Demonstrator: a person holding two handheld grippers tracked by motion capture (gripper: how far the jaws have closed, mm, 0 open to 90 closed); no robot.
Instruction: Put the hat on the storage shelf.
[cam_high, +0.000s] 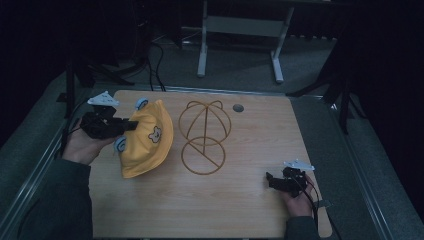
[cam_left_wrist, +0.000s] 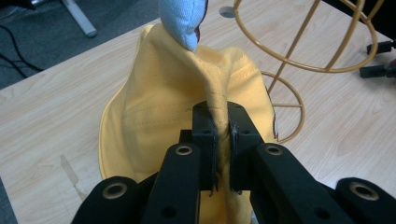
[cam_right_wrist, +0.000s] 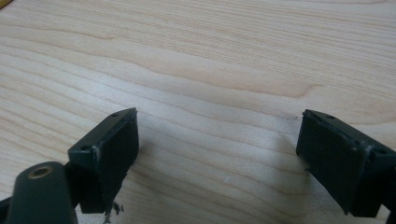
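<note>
At left centre of the high view: yellow hat (cam_high: 147, 140) on the tabletop (cam_high: 240, 200), long axis running from upper right to lower left of the frame, crown side with a small bear patch (cam_high: 154, 134) facing right toward the wire stand (cam_high: 204, 136). Blue ear (cam_high: 141, 104) at the hat's upper edge, a second one (cam_high: 120, 144) at its left edge. Left hand-held gripper (cam_high: 131, 125) reaching in from the left, pointing right, pressed together on a fold of the hat's fabric. Same pinch seen close in the left gripper view: hat (cam_left_wrist: 159, 107) bunched into an upright ridge between the jaws of the left hand-held gripper (cam_left_wrist: 223, 133), ridge running away toward the top of the frame, a blue ear (cam_left_wrist: 183, 18) at its far end, stand (cam_left_wrist: 299, 51) at upper right. Lower right of the high view: right hand-held gripper (cam_high: 270, 179), well apart from hat and stand, pointing left. Right gripper view: right hand-held gripper (cam_right_wrist: 217, 144) spread wide over bare tabletop (cam_right_wrist: 210, 70), holding nothing.
</note>
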